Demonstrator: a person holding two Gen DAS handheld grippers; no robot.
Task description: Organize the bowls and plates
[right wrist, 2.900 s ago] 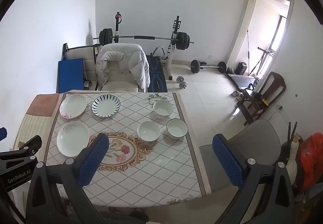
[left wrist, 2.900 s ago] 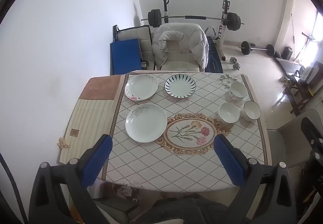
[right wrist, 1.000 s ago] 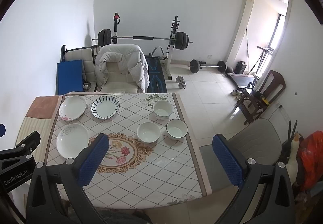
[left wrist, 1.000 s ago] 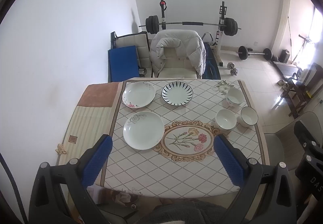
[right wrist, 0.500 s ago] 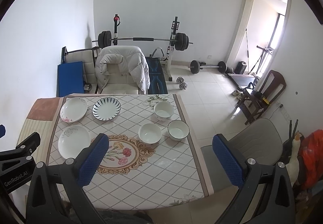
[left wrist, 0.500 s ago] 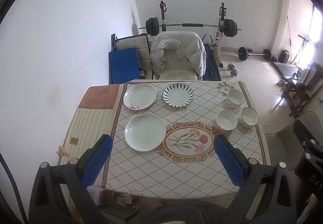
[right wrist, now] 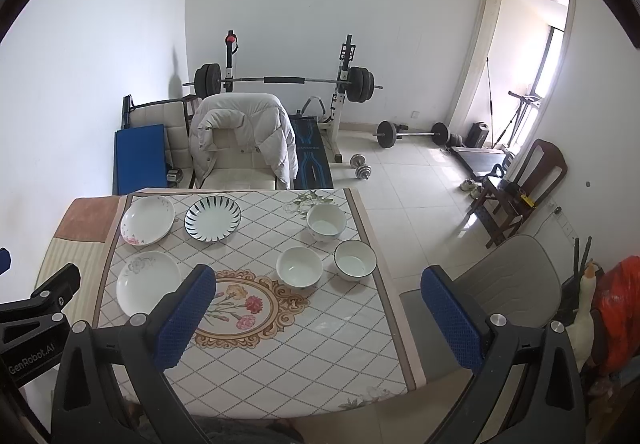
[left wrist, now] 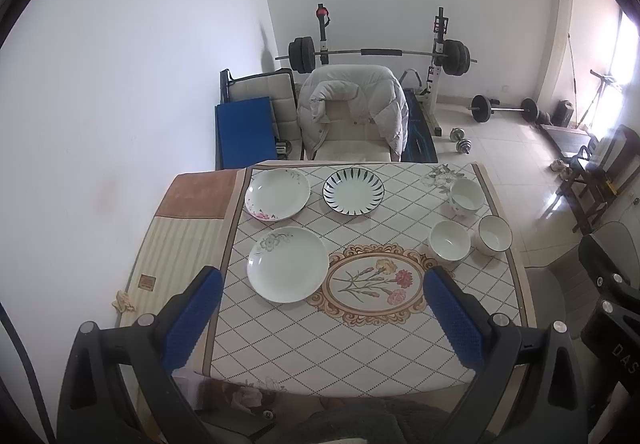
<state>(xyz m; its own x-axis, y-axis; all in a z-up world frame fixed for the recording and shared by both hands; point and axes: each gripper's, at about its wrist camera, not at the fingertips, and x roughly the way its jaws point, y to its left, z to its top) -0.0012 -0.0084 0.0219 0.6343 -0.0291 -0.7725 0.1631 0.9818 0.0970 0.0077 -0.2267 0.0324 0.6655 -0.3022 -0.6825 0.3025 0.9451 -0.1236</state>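
Observation:
Three plates lie on the left of the table: a white plate nearest, a pink-flowered plate behind it, and a dark-striped plate to its right. Three white bowls stand on the right: one in the middle, a dark-rimmed bowl by the right edge, and a taller bowl farther back. My left gripper is open and empty, high above the table's near edge. My right gripper is open and empty, above the table's near right corner.
The table has a diamond-patterned cloth with a flower medallion. A chair with a white jacket stands at the far side. A grey chair stands at the right. A barbell rack is by the far wall.
Both grippers have drifted slightly closer to the table over the last second. Plates and bowls have not moved. Both grippers stay open.

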